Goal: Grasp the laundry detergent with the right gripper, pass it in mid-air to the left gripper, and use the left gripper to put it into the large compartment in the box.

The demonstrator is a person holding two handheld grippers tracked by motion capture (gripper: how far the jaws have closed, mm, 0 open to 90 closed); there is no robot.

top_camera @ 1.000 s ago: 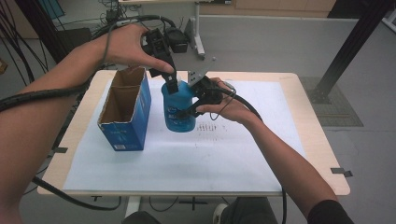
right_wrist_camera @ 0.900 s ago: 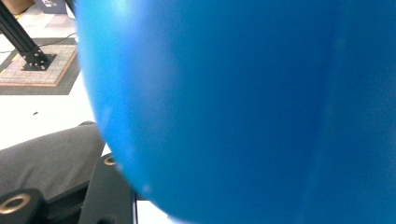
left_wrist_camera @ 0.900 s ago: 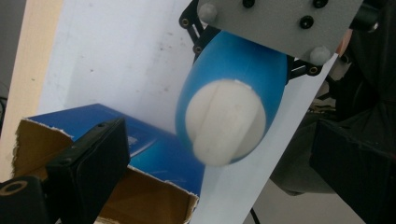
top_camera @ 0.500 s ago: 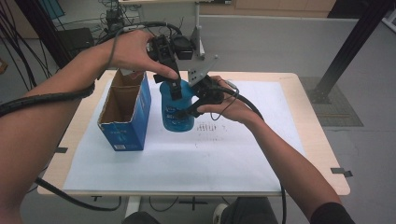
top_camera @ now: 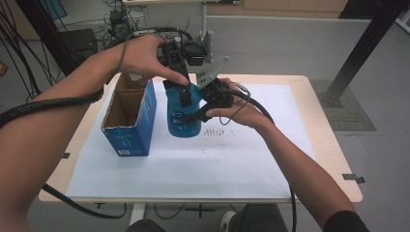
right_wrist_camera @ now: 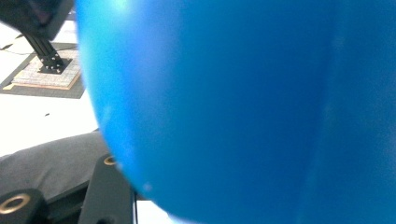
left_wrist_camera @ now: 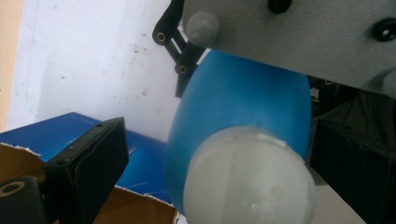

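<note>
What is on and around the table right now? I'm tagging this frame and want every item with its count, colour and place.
bottle: one, blue with a white cap, upright mid-table, right of the box
cardboard box: one, blue outside, brown inside, open top, table left
paper sheet: one, white, covering the table
table: one, light wood
black post: one, floor at right
left gripper: one, black, jaws apart around the bottle's cap
right gripper: one, black, jaws shut on the bottle's body
forearms: two, entering from below
</note>
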